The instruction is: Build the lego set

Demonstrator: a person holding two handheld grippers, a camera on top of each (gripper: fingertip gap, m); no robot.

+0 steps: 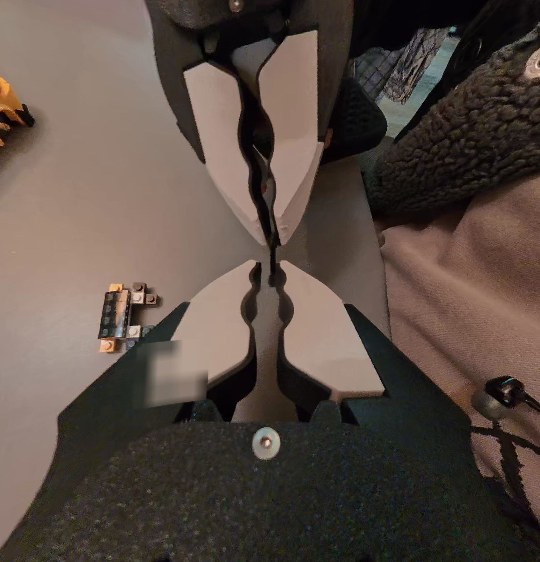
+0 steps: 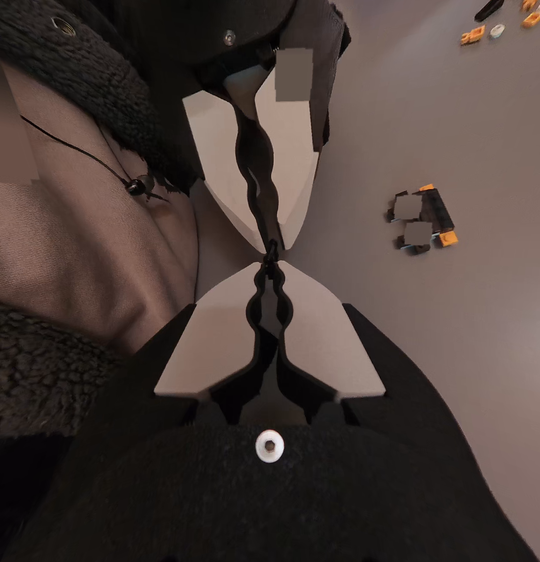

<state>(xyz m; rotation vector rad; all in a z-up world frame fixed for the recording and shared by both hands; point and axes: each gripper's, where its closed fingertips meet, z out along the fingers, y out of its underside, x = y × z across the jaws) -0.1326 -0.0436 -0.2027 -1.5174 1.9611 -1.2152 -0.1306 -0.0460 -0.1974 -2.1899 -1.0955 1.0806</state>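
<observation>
While both grippers meet tip to tip at mid-frame, the step in hand looks like a joining or handover of one small piece held in the air between them. Left gripper (image 1: 270,267), black body with pale fingers, rises from the bottom of the left wrist view; its jaws are drawn narrow, and a thin black lego piece (image 1: 273,261) stands between the tips. Whether the left jaws actually pinch it, I cannot tell. Right gripper (image 2: 270,267) shows the same in the right wrist view: jaws narrow, with the small dark piece (image 2: 270,254) at the meeting point. Which gripper bears the load is not clear from either view.

Partly built black, tan and grey lego assembly (image 1: 125,316) lies flat on the plain grey surface (image 1: 80,213), lower left of the left wrist view, apart from both grippers. Same assembly (image 2: 424,219) sits at right of the right wrist view. Loose orange and pale lego bits (image 2: 481,33) lie at upper right there. An orange toothed lego part (image 1: 2,109) lies at the left edge of the left wrist view. A person's tan garment with dark fleece trim (image 1: 460,273) fills the right side.

Judgement: build is early to middling. Next move calls for a sure grip by one gripper, release by the other, then carrying the piece down to the assembly and aligning studs before pressing.
</observation>
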